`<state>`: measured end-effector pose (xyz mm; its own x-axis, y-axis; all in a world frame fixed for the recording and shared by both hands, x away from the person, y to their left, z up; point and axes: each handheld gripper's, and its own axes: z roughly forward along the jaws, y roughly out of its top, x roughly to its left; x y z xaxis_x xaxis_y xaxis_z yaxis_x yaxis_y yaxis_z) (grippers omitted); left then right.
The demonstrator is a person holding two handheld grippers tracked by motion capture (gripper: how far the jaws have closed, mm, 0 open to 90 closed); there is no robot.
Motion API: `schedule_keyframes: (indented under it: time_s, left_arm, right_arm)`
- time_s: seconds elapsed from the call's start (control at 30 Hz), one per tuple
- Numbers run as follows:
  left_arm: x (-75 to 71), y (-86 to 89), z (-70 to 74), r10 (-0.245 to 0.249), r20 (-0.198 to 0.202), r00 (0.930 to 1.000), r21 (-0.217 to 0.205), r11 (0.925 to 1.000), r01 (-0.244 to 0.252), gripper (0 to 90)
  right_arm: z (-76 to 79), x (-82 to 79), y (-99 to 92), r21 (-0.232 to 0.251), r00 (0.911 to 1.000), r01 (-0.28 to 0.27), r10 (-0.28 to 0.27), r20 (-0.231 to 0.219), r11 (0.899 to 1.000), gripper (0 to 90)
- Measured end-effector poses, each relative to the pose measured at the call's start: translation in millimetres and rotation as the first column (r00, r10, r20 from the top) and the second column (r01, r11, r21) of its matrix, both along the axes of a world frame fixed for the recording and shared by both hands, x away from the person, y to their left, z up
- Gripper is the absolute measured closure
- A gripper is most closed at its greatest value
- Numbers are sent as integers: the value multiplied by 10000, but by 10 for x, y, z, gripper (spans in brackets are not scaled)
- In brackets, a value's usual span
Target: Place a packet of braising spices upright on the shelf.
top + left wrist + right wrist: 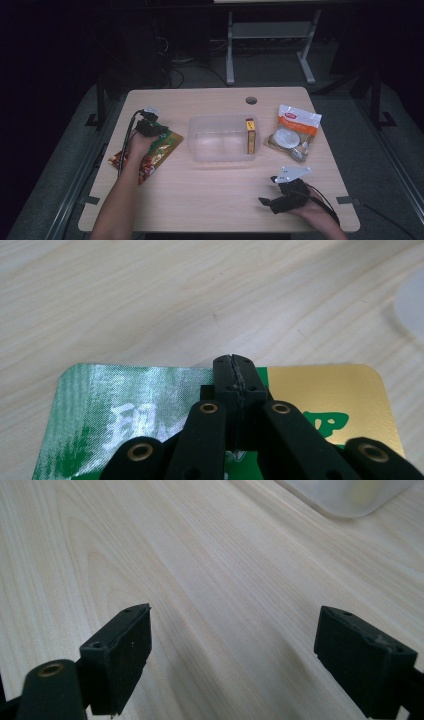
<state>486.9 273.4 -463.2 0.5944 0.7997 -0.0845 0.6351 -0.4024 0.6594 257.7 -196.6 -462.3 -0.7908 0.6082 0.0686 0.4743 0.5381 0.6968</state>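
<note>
Snack packet: a flat green, gold and red foil packet (150, 152) lies near the tabletop's left edge, about midway along it, slanted with one corner toward the clear tub.
Left gripper: the left gripper (234, 371) sits on the packet's far edge with its jaws clenched tight together; in the left gripper view the green and gold foil (320, 390) spreads out to both sides beneath the jaw tips, so I judge the edge is pinched between them, probably so the packet can be lifted by its rim rather than scooped off the wood.
Clear tub: a see-through plastic tub (210, 140) stands at the tabletop's centre, just beside the packet's near corner; it looks like the likely place for the packet.
Yellow box: a slim yellow and red box (250, 136) stands on edge inside the tub, against its right wall, leaving the left part free.
White pouch: an orange and white pouch (295, 131) lies near the right edge, apart from the tub.
Right gripper: the right gripper (265, 199) rests low near the front right corner, jaws spread wide over bare wood, holding nothing, seemingly waiting.
</note>
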Motion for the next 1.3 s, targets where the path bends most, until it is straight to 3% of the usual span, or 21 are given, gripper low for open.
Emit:
schedule_keyframes:
  time_s: [0.3, 0.73, 0.77, 0.83, 1.0, 1.07, 1.17, 1.3]
  left_arm:
    - [-172, -56, -15, -543, -49, 9985, -301, 9981, 541, 900]
    - [-536, -217, -1, -1608, -226, 9867, -268, 9867, 1601, 900]
    - [-574, -232, -6, -1576, -218, 9873, -420, 9868, 1566, 900]
    - [-641, -228, -4, -1918, -159, 9813, -273, 9811, 1913, 900]
    - [-794, -253, 1, -2276, -228, 9735, -350, 9733, 2267, 900]
    - [-861, -255, 2, -2558, -207, 9665, -249, 9665, 2553, 900]
    - [-972, -279, -1, -2698, -165, 9628, -361, 9624, 2691, 900]
    - [-1123, -292, 6, -3065, -152, 9517, -204, 9518, 3062, 900]
  right_arm:
    - [2, 2, 23, -79, 10000, -49, 50, 27, 10000, 148]
    - [18, -6, 33, -100, 9999, -52, 53, 112, 9999, 148]
    - [18, -6, 32, -105, 9999, -58, 59, 115, 9999, 149]
    - [20, -7, 30, -116, 9999, -64, 66, 117, 9999, 149]
    - [31, -9, 34, -172, 9998, -139, 141, 138, 9998, 149]
    - [32, -13, 40, -166, 9997, -159, 162, 186, 9997, 148]
    - [35, -14, 39, -188, 9997, -182, 185, 179, 9997, 149]
    - [34, -15, 41, -198, 9996, -209, 212, 165, 9996, 148]
